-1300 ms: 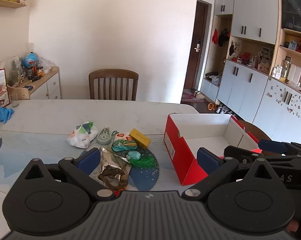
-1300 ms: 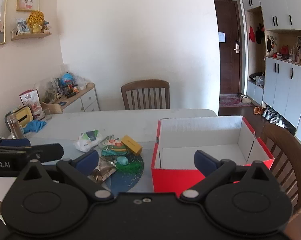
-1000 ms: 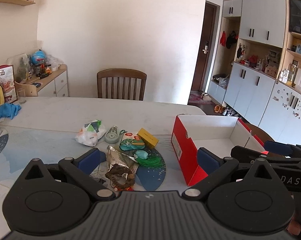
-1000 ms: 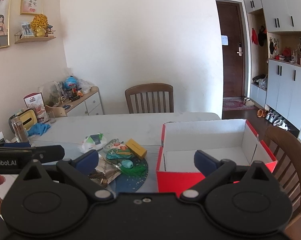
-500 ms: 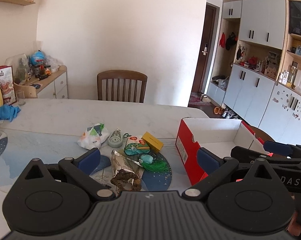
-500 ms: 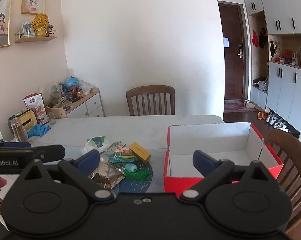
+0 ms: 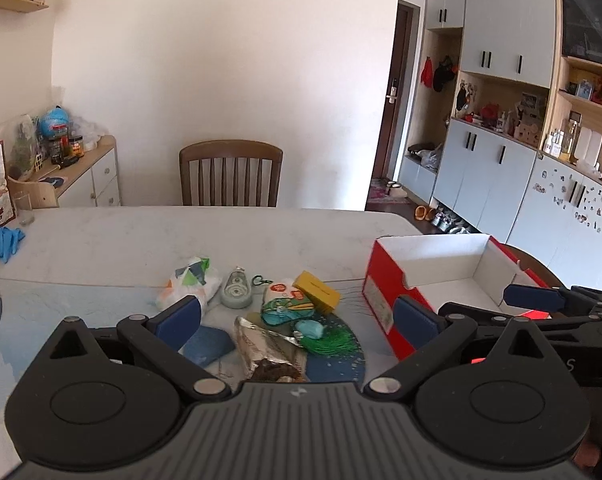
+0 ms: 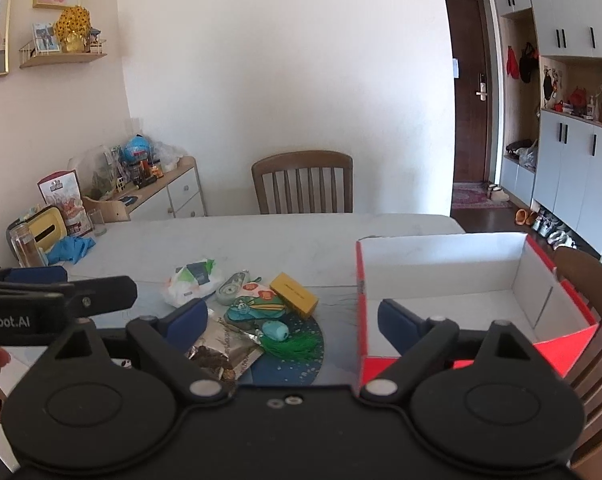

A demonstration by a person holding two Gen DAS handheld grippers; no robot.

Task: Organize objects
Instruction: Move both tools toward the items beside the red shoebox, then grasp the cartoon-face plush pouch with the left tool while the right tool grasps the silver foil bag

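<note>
A pile of small items lies on the table: a white plastic bag (image 7: 189,284), a grey-green tape dispenser (image 7: 236,290), a yellow box (image 7: 316,291), a cartoon pouch (image 7: 284,303), a teal piece with a green tassel (image 7: 325,338) and a foil snack bag (image 7: 271,354). An open red box with a white inside (image 7: 441,280) stands to their right. My left gripper (image 7: 297,316) is open above the near side of the pile. My right gripper (image 8: 291,320) is open, between the pile (image 8: 261,308) and the red box (image 8: 461,280). Both are empty.
A wooden chair (image 7: 231,174) stands at the table's far side, another (image 8: 593,292) at the right behind the box. A blue cloth (image 8: 71,249), a glass and a yellow tissue box sit at the far left. A sideboard (image 7: 83,176) is along the left wall.
Both grippers have drifted left and pulled back a little, so the pile and the red box have shifted right in both views. Both stay open and empty.
</note>
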